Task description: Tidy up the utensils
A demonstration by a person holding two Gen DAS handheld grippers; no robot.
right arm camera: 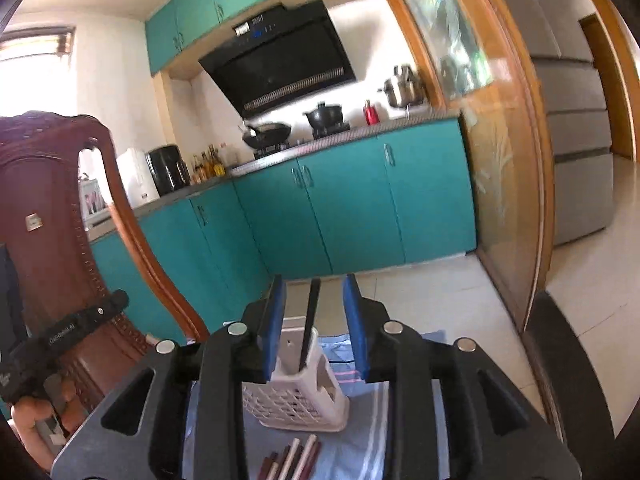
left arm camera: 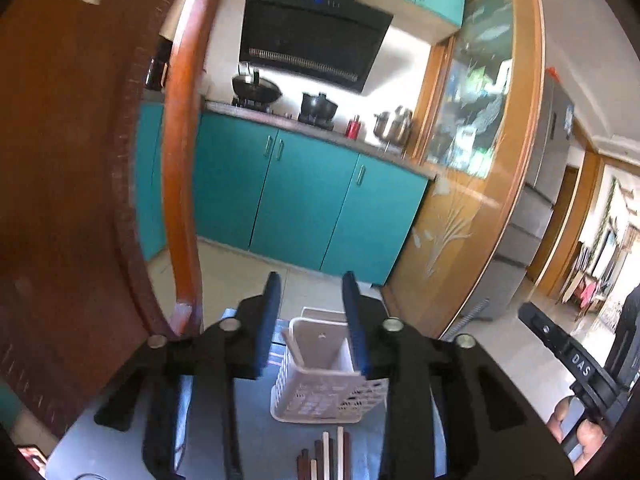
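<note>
A white slotted utensil basket (left arm camera: 320, 388) (right arm camera: 296, 400) stands on a blue-grey striped cloth (right arm camera: 360, 420). Several dark and pale chopsticks (left arm camera: 328, 456) (right arm camera: 292, 460) lie on the cloth in front of it. My left gripper (left arm camera: 311, 280) hovers just short of the basket, jaws apart and holding nothing. My right gripper (right arm camera: 313, 278) is open too. A dark chopstick (right arm camera: 309, 328) stands in the basket and shows between the pads, touching neither. A pale stick (left arm camera: 292, 346) leans in the basket. Each view shows the other gripper at its edge, in a hand (left arm camera: 584, 436) (right arm camera: 36, 420).
A carved wooden chair (left arm camera: 80, 160) (right arm camera: 52, 208) stands close on the left. Beyond the table are teal cabinets (left arm camera: 304, 200), a stove with a wok (right arm camera: 268, 134) and a glass sliding door (left arm camera: 472, 160). A dark chair back (right arm camera: 568, 360) rises on the right.
</note>
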